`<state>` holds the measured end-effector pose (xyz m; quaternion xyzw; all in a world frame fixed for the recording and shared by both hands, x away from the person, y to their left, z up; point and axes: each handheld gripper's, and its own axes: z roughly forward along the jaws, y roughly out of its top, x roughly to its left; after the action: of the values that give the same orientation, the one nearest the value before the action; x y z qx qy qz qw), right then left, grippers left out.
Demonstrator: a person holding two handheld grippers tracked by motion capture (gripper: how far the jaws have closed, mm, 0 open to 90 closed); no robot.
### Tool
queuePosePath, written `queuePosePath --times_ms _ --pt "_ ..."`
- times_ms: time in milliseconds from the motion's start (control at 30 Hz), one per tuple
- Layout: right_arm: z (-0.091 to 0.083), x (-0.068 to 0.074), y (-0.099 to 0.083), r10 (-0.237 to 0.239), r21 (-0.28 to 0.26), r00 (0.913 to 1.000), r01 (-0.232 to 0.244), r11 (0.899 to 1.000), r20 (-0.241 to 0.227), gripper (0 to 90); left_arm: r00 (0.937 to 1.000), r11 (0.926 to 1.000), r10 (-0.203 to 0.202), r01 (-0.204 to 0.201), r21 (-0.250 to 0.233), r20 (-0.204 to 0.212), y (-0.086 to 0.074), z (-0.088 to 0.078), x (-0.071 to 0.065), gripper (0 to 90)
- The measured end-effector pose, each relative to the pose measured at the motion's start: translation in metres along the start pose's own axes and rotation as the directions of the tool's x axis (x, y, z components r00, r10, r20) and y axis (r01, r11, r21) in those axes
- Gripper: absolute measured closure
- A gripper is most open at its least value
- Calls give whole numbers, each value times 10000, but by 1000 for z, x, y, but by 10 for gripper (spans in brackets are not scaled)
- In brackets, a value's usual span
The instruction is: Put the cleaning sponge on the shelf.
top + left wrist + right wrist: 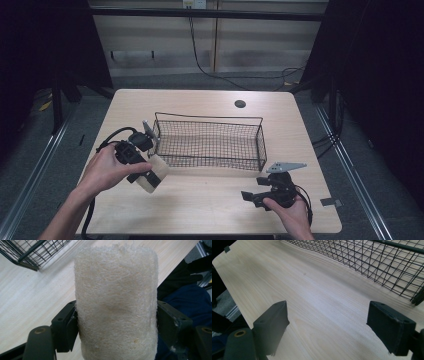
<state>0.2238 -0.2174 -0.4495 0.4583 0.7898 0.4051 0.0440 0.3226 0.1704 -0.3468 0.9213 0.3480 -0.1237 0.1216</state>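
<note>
Loofah pad (116, 305): cream, coarse and fibrous, rounded block; pinched between the jaws of the left gripper (142, 162), held above the table just in front of the basket's left end.
Right gripper (260, 196): black jaws spread wide with nothing between them, low over the table's front right.
Basket (210, 142): black wire mesh, rectangular, mid-table.
Table (200, 205): pale wood grain, rounded corners.

High view: fixed overhead, faces forward and down on the whole table (210, 200). Left gripper view: very close on a loofah sponge (116, 302), basket corner behind. Right gripper view: low over the tabletop. All three share the wire basket (210, 142).
</note>
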Motion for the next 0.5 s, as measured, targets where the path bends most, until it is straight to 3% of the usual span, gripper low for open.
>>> queuePosePath --times_ms 500 --pt "0 0 0 3 39 10000 -3 10000 -3 167 9997 9999 81 -83 96 209 8 -13 2 263"
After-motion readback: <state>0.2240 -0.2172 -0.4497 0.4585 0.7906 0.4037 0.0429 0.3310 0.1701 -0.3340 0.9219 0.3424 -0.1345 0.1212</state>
